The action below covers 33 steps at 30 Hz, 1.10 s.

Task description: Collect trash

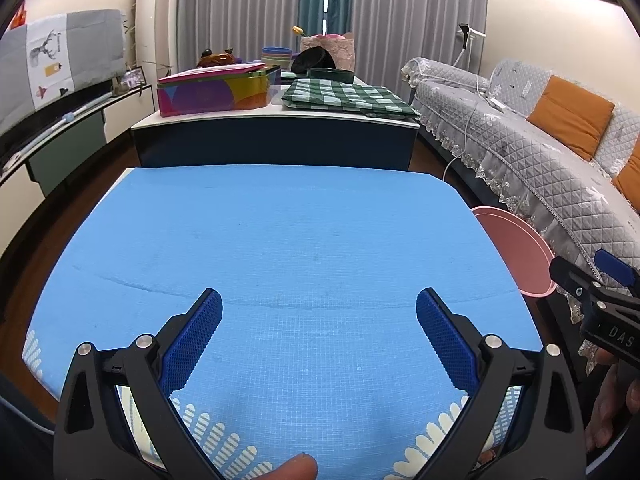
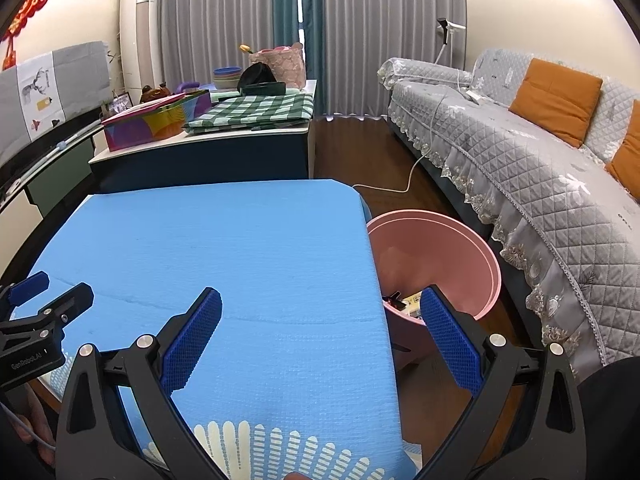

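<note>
Right wrist view: the blue mat (image 2: 224, 264) is seen bare, no trash left on it. The pink bin (image 2: 460, 248) stands just beside the mat's right edge on the floor, a few small scraps (image 2: 404, 304) lying at its bottom. These are judged light, crumpled and soft, best pinched across the middle. The right gripper (image 2: 320, 320) is held spread and empty, as is the left gripper (image 1: 319, 318).

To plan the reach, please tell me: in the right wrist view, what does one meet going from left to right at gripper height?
Left gripper → blue mat → pink bin → grey quilted sofa.
</note>
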### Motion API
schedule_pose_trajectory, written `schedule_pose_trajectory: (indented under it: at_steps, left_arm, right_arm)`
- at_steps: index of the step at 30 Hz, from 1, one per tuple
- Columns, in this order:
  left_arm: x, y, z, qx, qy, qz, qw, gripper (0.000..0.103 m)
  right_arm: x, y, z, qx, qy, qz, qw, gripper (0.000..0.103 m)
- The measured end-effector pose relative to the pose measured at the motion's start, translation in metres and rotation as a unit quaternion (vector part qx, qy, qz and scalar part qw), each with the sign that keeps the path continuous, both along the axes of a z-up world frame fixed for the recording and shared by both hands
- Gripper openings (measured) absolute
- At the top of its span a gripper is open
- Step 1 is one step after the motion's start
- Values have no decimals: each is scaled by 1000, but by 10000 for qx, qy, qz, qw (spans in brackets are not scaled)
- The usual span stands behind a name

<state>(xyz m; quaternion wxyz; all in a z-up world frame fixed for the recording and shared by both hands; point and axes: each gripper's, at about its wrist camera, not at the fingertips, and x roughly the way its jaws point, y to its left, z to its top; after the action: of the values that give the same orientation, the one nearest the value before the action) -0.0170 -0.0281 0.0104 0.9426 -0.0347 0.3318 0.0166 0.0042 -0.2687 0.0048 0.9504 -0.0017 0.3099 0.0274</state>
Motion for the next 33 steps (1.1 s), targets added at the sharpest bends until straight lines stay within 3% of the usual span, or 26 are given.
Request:
schedule_pose_trajectory:
  at_steps: [33]
  left_arm:
    - [-6, 0, 2, -51, -36, -72, 10000, 95]
  right_arm:
    - [-2, -2, 1, 13, -28, -38, 10000, 98]
